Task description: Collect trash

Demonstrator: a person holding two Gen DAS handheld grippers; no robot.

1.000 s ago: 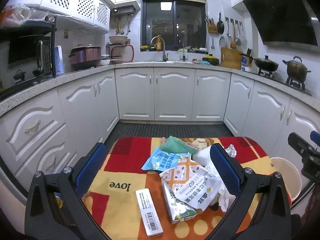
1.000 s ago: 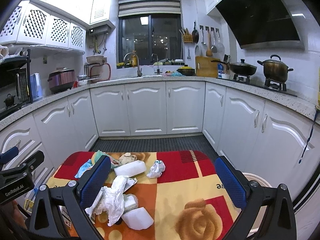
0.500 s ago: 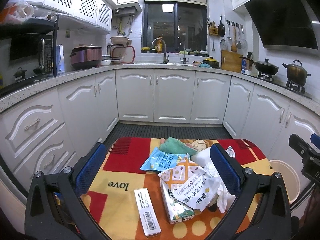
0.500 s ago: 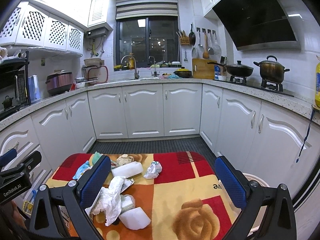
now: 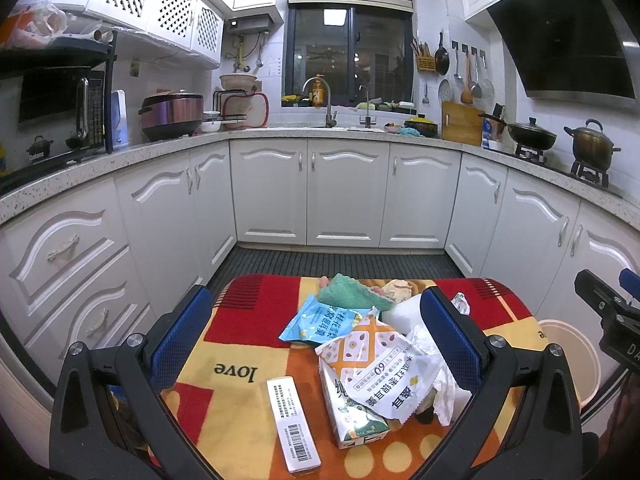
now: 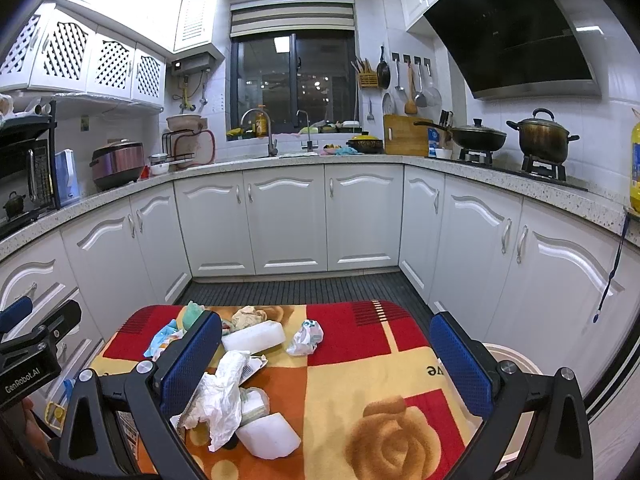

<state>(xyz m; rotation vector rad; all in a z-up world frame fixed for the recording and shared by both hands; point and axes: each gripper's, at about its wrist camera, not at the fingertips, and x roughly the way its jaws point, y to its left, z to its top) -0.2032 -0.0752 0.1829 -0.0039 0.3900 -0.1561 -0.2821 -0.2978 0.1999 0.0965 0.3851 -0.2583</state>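
Left wrist view: your left gripper point(image 5: 316, 336) hangs wide open above the red-and-yellow patterned cloth point(image 5: 236, 420), empty, with the blue snack packet point(image 5: 320, 322), the white-and-orange printed bag point(image 5: 384, 368) and the long white barcoded box point(image 5: 294, 424) between its fingers. The round white bin point(image 5: 576, 356) stands right of the table; its contents are hidden.

Right wrist view: your right gripper point(image 6: 326, 360) is open and empty too. Only here do the crumpled white tissue point(image 6: 220, 392) and two white foam blocks point(image 6: 268, 436) show clearly.

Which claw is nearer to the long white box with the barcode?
Left. The left claw hangs open right over the barcode box, which lies between its fingers. The right claw is open further right, over the bare cloth.
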